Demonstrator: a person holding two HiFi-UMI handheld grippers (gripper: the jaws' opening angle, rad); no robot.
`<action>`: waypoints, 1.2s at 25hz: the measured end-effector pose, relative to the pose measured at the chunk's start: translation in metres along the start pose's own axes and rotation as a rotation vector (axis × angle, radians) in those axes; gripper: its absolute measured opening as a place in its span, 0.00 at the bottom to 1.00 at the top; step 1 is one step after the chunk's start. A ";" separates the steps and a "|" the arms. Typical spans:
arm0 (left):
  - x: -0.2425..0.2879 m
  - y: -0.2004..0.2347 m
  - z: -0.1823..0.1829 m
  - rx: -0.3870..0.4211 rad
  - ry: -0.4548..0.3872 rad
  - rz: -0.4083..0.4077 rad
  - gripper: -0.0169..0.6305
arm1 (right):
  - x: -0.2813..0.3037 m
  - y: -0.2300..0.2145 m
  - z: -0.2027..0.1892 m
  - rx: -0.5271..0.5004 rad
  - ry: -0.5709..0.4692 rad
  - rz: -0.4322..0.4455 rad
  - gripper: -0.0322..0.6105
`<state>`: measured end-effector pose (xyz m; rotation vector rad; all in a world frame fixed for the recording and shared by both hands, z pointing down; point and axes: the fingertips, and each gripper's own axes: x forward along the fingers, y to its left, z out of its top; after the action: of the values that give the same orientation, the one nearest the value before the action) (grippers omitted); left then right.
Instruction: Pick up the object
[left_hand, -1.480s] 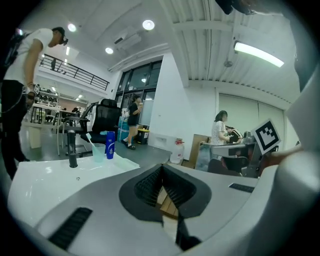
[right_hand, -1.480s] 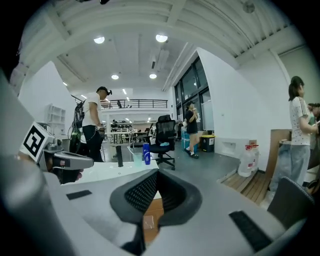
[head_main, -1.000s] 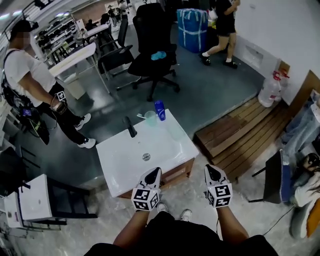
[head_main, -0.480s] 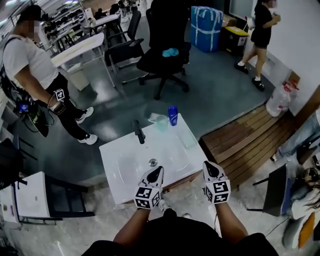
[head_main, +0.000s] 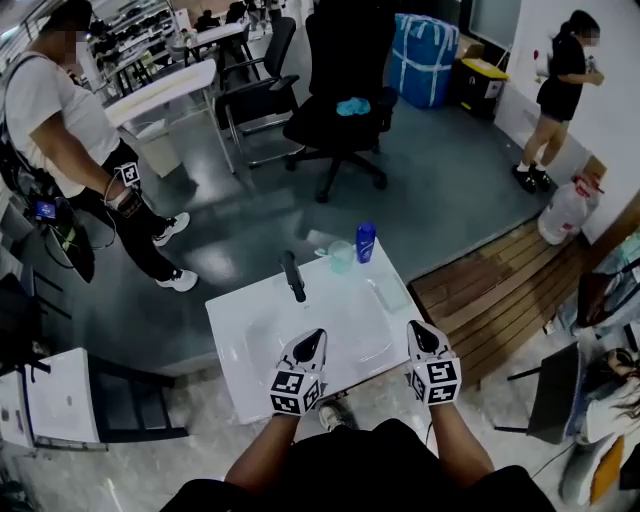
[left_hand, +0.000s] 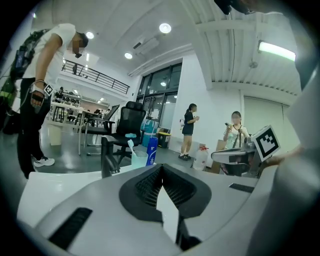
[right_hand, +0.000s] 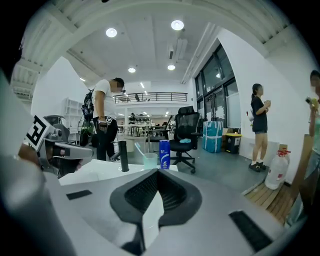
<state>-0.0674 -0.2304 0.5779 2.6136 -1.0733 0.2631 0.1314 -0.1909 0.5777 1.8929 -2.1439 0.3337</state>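
My left gripper (head_main: 315, 336) and right gripper (head_main: 417, 329), both shut and empty, face the upright blue bottle (head_main: 366, 241) across the sink (head_main: 238, 352); the right is nearer.

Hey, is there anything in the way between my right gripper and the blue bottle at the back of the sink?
Nothing visible blocks it: only bare white sink lies between the right gripper and the blue bottle. The cup stands close on the bottle's left, the black faucet further left.
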 end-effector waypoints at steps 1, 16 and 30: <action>0.001 0.001 0.000 0.000 0.001 -0.003 0.06 | 0.004 0.000 -0.002 0.001 0.007 0.000 0.08; 0.026 0.002 -0.008 -0.022 0.045 0.062 0.06 | 0.060 -0.018 -0.046 -0.025 0.135 0.077 0.08; 0.039 -0.009 -0.024 -0.062 0.096 0.140 0.06 | 0.105 -0.039 -0.077 -0.064 0.223 0.137 0.52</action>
<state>-0.0350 -0.2420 0.6091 2.4490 -1.2135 0.3762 0.1614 -0.2680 0.6857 1.5953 -2.1111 0.4738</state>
